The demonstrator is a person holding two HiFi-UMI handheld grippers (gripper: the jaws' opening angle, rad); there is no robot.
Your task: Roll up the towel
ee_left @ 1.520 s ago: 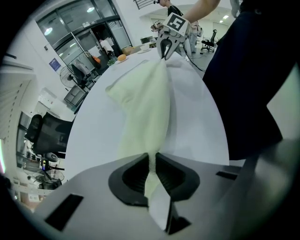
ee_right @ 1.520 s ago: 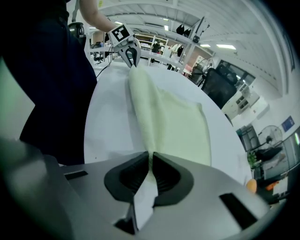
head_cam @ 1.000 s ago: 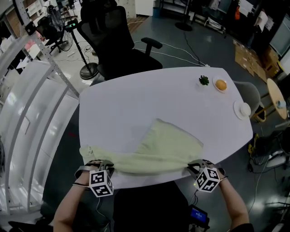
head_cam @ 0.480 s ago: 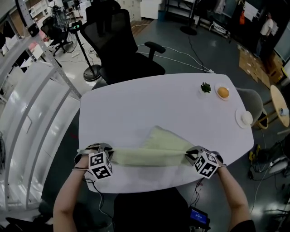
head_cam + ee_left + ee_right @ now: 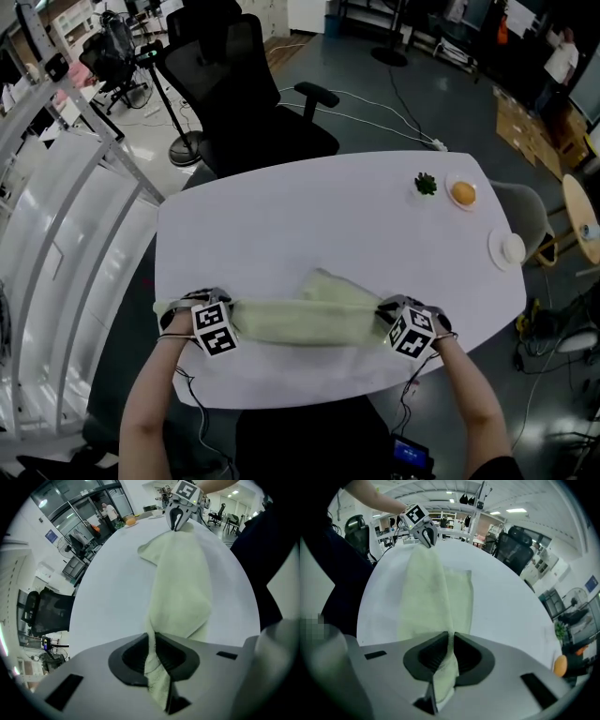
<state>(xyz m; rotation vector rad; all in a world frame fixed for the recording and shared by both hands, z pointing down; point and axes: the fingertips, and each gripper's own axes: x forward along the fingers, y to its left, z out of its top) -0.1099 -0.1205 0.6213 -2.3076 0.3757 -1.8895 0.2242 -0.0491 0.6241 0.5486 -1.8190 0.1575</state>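
Nearest, at the left gripper (image 5: 152,654): fingers (image 5: 136,657) clamped hard on a bunched end of the towel (image 5: 180,578), with a tail of cloth trailing out behind them. Same at the right gripper (image 5: 451,656): closed tight on the other end.

Between the 2 pairs of fingers: stretched as a loose, folded band, resting on the bench (image 5: 309,216) towards its near edge. Just beyond the fingers, 1 flap lying flat toward the bench middle. Hardly a roll yet, by the look of it.

Well beyond the right fingers, by the far corner: plant (image 5: 426,182), orange (image 5: 460,192), dish (image 5: 495,246), all well apart from the cloth.

Could go wrong in 3 ways:
- By pulling the ends too taut, flattening the fold instead of turning it.
- By advancing 1 hand ahead of the other, skewing the roll into a cone.
- By slipping off a thin pinched corner, dropping that end.
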